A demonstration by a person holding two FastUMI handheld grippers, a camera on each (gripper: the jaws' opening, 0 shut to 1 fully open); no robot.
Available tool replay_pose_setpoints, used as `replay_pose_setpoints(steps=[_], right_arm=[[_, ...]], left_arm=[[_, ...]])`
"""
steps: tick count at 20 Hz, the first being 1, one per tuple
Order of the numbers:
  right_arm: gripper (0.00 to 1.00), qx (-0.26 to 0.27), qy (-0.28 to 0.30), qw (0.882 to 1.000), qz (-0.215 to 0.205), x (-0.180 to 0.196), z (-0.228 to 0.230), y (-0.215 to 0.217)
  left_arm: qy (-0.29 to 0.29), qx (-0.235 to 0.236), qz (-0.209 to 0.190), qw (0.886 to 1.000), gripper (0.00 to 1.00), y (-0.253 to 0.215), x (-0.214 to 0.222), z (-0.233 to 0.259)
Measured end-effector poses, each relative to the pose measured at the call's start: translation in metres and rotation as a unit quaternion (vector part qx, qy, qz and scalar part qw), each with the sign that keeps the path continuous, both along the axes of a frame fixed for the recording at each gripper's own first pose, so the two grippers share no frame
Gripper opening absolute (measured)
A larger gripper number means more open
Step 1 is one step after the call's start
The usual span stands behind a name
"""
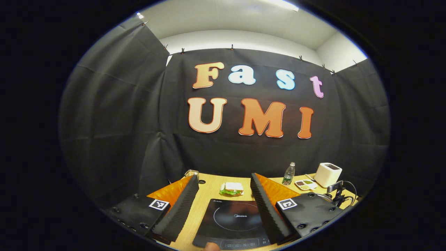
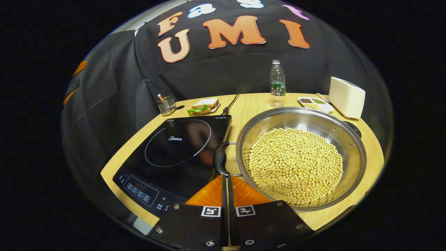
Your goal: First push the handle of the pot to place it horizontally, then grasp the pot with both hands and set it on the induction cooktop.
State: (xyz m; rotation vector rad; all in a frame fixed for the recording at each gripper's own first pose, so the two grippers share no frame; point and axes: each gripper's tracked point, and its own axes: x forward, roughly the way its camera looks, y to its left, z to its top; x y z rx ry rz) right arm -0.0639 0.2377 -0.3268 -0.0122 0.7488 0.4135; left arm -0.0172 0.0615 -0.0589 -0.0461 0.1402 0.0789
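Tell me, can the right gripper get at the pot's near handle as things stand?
Probably yes. The right gripper, jaws closed together, sits right at the near handle of the pot of soybeans, with nothing between them.
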Motion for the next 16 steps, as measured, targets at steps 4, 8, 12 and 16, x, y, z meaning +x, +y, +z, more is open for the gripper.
replay_pose_setpoints(steps=[4,8,12,16], right_arm=[[0.02,-0.001,-0.004,1.000,-0.001,0.007,-0.001,0.006],[0.02,0.002,-0.004,1.000,-0.003,0.012,-0.003,0.011],[0.01,0.000,0.004,1.000,-0.002,0.015,-0.012,0.019],[0.02,0.001,0.008,1.000,0.002,0.017,-0.015,0.024]], left_arm=[[0.005,-0.003,-0.005,1.000,0.97,-0.001,0.002,-0.007],[0.009,-0.010,-0.003,1.000,0.97,0.001,0.004,-0.013],[0.018,-0.012,0.001,1.000,0.97,0.005,0.006,-0.021],[0.024,-0.014,0.002,1.000,0.97,0.004,0.006,-0.028]])
